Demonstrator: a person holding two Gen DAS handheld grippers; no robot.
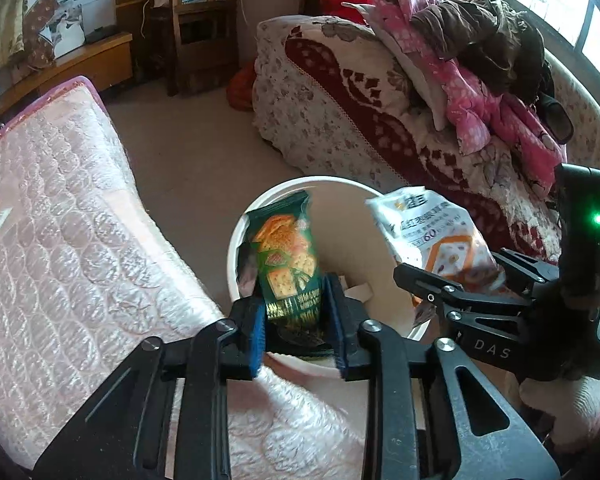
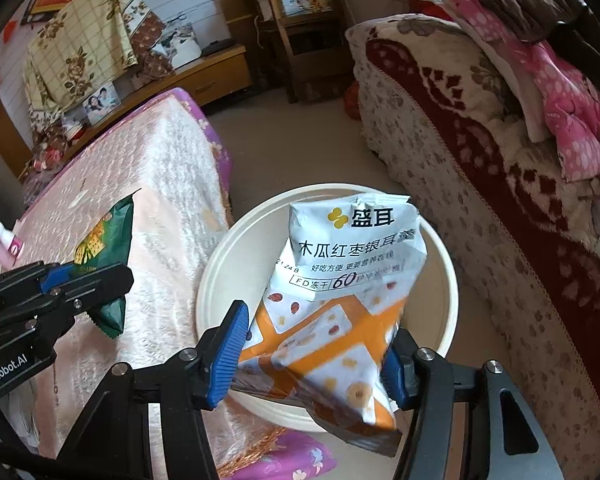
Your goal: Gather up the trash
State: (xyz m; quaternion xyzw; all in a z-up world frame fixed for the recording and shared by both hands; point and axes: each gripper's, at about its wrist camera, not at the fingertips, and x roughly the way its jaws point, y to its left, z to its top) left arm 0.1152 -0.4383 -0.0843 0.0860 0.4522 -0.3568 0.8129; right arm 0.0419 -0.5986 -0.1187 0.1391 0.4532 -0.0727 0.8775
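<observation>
A white round bin point(image 1: 231, 256) point(image 2: 204, 280) stands on the floor between a bed and a sofa. Over its mouth stands a green cracker wrapper point(image 1: 288, 248) point(image 2: 104, 240), upright between the blue pads of my left gripper point(image 1: 298, 334) point(image 2: 100, 280). Those pads stand apart, so the wrapper sits loosely in the gap. My right gripper point(image 2: 312, 360) point(image 1: 448, 268) is shut on a white and orange snack bag point(image 2: 352, 248) point(image 1: 424, 228), one pad on each side edge. That bag hangs over the bin's opening. Scraps of paper lie inside the bin.
A pink quilted mattress point(image 1: 60, 220) point(image 2: 160, 184) borders the bin on the left. A sofa under a red floral blanket point(image 1: 340, 92) lies to the right, with clothes point(image 1: 480, 80) piled on it. Beige floor runs back to a wooden chair point(image 2: 300, 40). A pink bottle point(image 2: 0, 242) lies on the mattress.
</observation>
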